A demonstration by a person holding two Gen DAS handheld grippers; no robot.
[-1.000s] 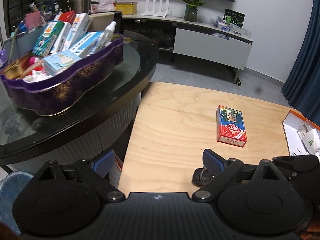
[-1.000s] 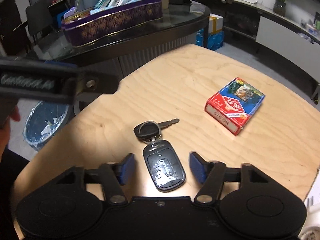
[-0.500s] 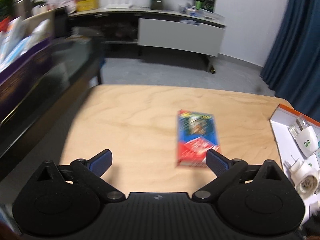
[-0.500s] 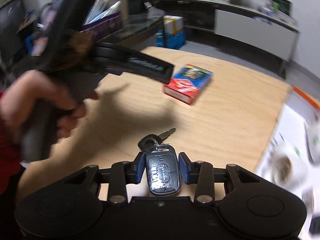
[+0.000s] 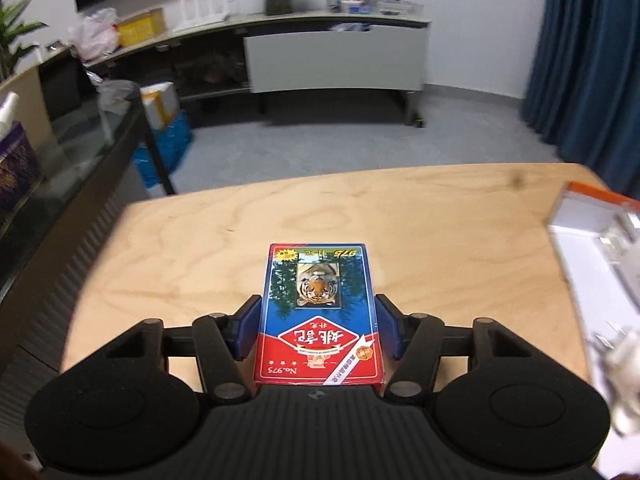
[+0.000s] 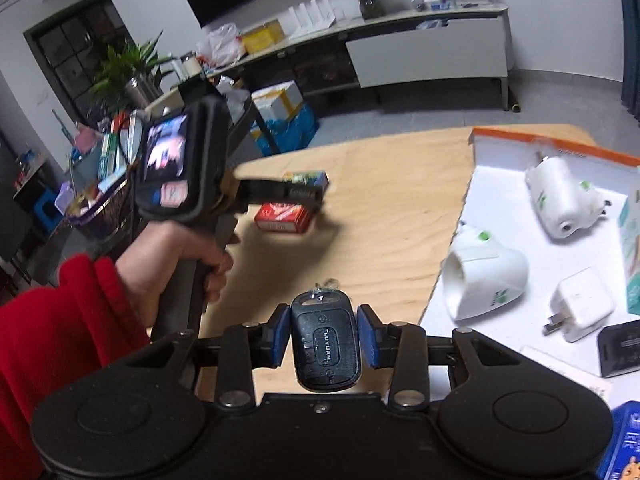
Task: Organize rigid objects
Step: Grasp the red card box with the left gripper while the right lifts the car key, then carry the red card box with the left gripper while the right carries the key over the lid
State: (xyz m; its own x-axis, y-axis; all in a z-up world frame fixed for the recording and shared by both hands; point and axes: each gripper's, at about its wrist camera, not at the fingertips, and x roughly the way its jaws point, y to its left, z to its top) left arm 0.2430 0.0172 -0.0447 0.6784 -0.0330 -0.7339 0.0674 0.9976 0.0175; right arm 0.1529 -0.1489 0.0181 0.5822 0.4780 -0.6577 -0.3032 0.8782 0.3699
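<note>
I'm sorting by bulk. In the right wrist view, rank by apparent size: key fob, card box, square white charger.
1. key fob, though it is nearest the camera, so unsure
2. square white charger
3. card box, farthest and partly hidden

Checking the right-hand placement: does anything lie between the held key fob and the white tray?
Nothing visible does. The right gripper holds the key fob over bare wooden table, the white tray beside it.

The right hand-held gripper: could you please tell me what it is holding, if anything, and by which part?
The right hand-held gripper is shut on the black key fob, its blue pads pressing the fob's two long sides near its upper half.
</note>
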